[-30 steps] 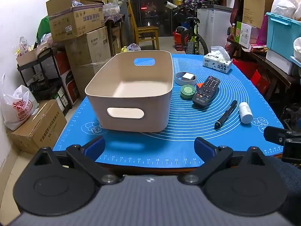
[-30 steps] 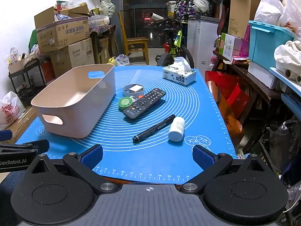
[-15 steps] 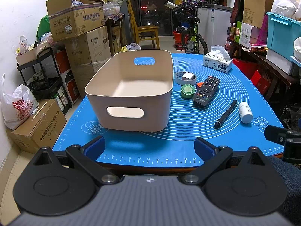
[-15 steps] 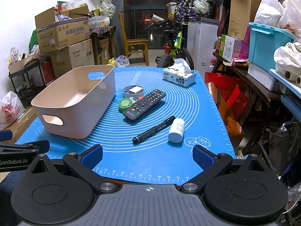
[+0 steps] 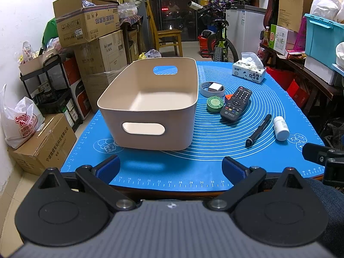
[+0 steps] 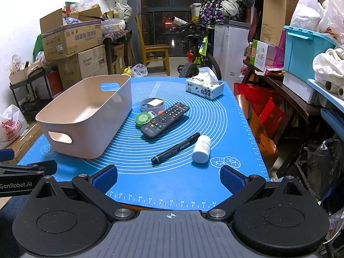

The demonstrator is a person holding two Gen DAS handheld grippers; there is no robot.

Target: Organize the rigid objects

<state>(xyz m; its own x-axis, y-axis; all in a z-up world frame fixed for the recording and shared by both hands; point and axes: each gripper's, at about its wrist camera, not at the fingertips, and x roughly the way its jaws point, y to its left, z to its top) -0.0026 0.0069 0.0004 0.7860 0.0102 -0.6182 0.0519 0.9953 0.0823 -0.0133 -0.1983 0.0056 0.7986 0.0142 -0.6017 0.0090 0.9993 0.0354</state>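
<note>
An empty beige bin (image 5: 150, 105) (image 6: 86, 116) stands on the left of the blue mat (image 5: 215, 165) (image 6: 172, 178). To its right lie a tape roll holding a small white block (image 5: 211, 88) (image 6: 152, 105), a green round tin (image 5: 215, 103) (image 6: 143, 119), a black remote (image 5: 236, 103) (image 6: 165, 120), a black marker (image 5: 259, 130) (image 6: 175, 148) and a white bottle (image 5: 281, 128) (image 6: 201, 148) on its side. My left gripper (image 5: 171, 168) is open at the mat's near edge, before the bin. My right gripper (image 6: 168, 177) is open at the near edge, short of the marker.
A tissue box (image 5: 249, 73) (image 6: 204, 89) sits at the mat's far right. Cardboard boxes (image 5: 86, 23) stack left of the table, a bicycle (image 5: 219, 43) and chair (image 5: 165, 34) beyond it, shelves with a teal crate (image 6: 305, 49) on the right.
The right gripper has crept slightly forward and up over the mat's near edge; the left view is nearly unchanged. Both stay open.
</note>
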